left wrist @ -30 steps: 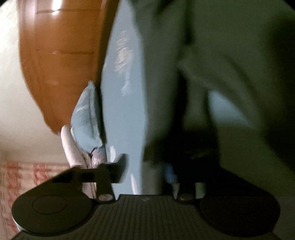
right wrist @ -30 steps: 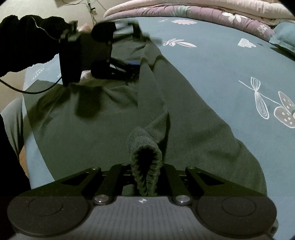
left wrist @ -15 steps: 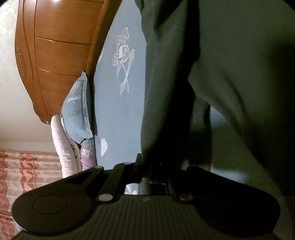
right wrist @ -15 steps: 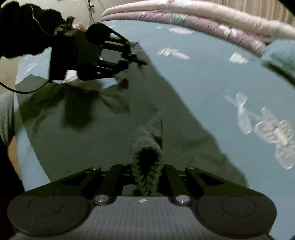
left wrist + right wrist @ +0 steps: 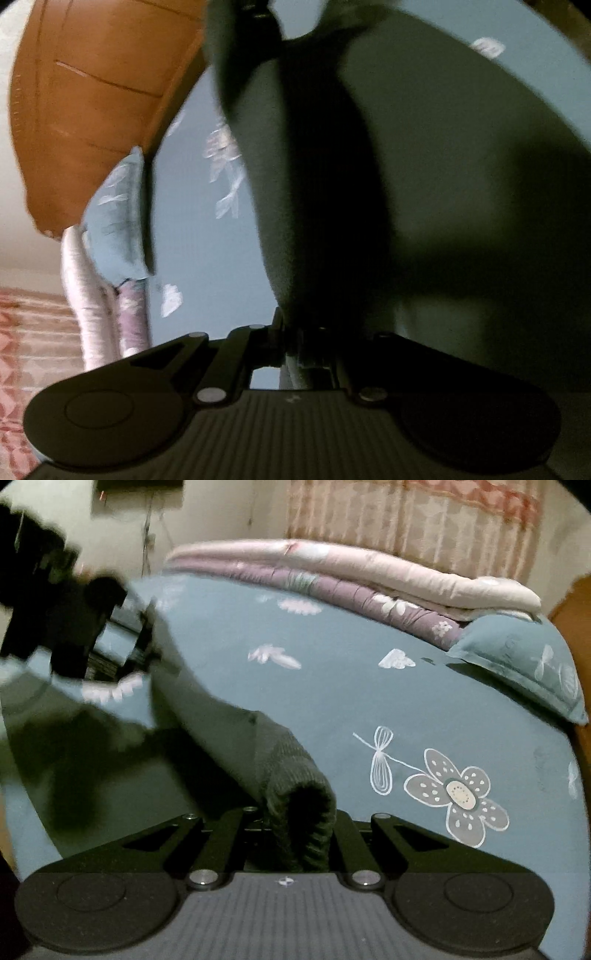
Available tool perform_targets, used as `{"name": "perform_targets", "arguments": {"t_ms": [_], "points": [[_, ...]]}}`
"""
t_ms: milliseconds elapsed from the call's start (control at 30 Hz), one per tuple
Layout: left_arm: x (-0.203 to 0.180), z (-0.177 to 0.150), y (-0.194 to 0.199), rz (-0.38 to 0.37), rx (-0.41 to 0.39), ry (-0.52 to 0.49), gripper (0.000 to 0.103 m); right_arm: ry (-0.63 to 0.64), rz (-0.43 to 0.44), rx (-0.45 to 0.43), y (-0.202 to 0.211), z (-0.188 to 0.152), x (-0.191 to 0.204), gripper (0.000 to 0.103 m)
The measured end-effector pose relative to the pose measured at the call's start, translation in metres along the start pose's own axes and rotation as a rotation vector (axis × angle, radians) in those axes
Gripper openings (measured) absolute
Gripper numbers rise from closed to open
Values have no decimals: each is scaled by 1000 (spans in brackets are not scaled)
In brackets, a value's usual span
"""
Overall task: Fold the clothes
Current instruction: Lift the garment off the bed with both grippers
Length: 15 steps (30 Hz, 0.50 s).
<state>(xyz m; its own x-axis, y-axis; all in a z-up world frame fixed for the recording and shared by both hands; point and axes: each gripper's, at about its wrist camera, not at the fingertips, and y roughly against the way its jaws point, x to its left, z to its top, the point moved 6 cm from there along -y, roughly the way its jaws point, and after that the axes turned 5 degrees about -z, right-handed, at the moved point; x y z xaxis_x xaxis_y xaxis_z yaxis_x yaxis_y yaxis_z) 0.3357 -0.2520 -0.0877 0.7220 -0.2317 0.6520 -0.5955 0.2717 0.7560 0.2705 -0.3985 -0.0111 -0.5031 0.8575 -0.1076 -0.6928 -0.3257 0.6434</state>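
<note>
Right wrist view: both grippers pinching a dark green garment (image 5: 221,746) up off the bed (image 5: 351,701).

Right gripper (image 5: 295,827) has its fingers clamped on the ribbed cuff (image 5: 299,805), which bulges up between them. The sleeve runs from there up-left to the left gripper (image 5: 144,635), blurry, fingers closed tight on the cloth's far end. Rest of the garment sags onto the blue flowered sheet along the near-left edge of the bed. In the left wrist view the fabric (image 5: 406,184) hangs straight off the fingers and fills most of the frame. Loads of bare sheet on the right side; a pillow (image 5: 524,664) and folded quilts (image 5: 351,576) sit along the far edge, wooden headboard (image 5: 92,110) beyond.
</note>
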Motion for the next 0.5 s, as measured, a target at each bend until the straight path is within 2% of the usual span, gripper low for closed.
{"name": "perform_targets", "arguments": {"t_ms": [200,367,500], "points": [[-28,18,13,-111,-52,-26,3,-91,51,-31,13,-8,-16,10],[-37,30,21,-175,-87,-31,2,-97,54,1,19,-21,-14,10],[-44,39,29,-256,-112,-10,2,-117,73,29,24,-33,-14,11]]}}
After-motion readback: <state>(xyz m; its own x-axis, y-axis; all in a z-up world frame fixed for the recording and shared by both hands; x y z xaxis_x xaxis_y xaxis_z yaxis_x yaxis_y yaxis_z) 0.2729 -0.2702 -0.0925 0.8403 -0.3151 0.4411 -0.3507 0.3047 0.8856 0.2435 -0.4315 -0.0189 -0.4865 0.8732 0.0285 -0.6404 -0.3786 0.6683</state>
